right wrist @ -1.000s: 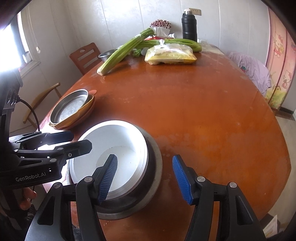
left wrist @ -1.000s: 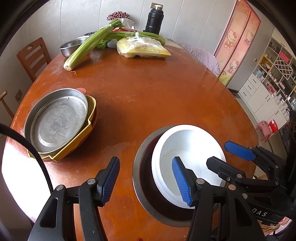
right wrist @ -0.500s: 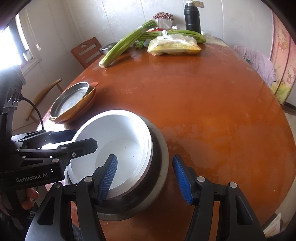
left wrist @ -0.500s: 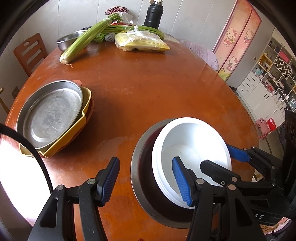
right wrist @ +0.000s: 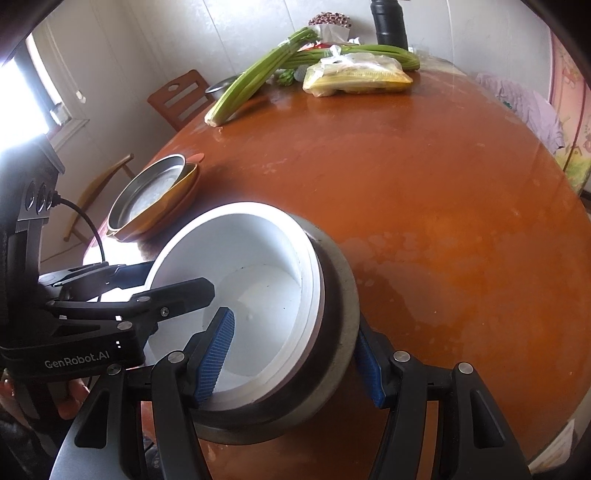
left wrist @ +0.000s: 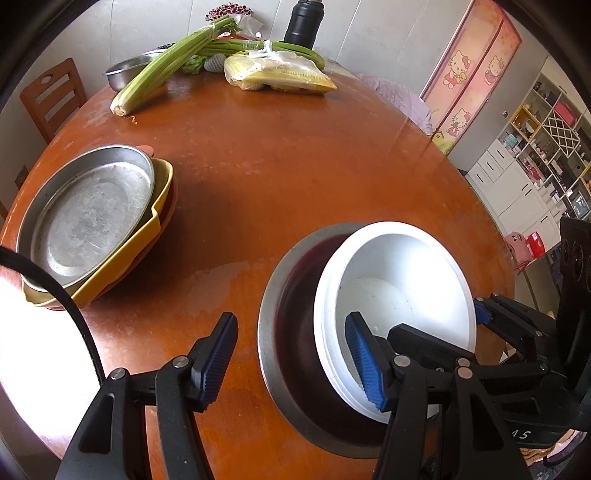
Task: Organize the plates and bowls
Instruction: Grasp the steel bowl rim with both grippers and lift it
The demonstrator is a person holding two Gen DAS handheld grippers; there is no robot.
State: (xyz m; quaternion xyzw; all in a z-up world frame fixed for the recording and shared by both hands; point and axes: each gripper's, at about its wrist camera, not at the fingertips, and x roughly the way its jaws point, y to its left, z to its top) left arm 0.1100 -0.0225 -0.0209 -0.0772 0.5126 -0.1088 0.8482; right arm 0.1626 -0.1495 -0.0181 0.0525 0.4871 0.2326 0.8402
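A white bowl [left wrist: 402, 273] sits tilted inside a steel bowl [left wrist: 291, 350] near the table's front edge; both show in the right wrist view, white bowl [right wrist: 258, 266] inside steel bowl [right wrist: 340, 295]. My left gripper [left wrist: 291, 354] is open, straddling the steel bowl's left rim, one finger inside the white bowl. My right gripper [right wrist: 295, 354] is open, straddling both bowls' near rims. A steel plate [left wrist: 85, 210] lies stacked on a yellow dish [left wrist: 162, 192] at the left, also seen in the right wrist view [right wrist: 147, 195].
The round wooden table [left wrist: 277, 155] carries celery [left wrist: 170, 62], a bagged yellow food pack [left wrist: 280, 74], a steel basin [left wrist: 125, 70] and a black flask [left wrist: 303, 22] at the back. A wooden chair [left wrist: 51, 99] stands at the left.
Both grippers moved forward onto the nested bowls. The right gripper's fingers now straddle the bowls' rims. The white bowl stays tilted in the steel bowl.
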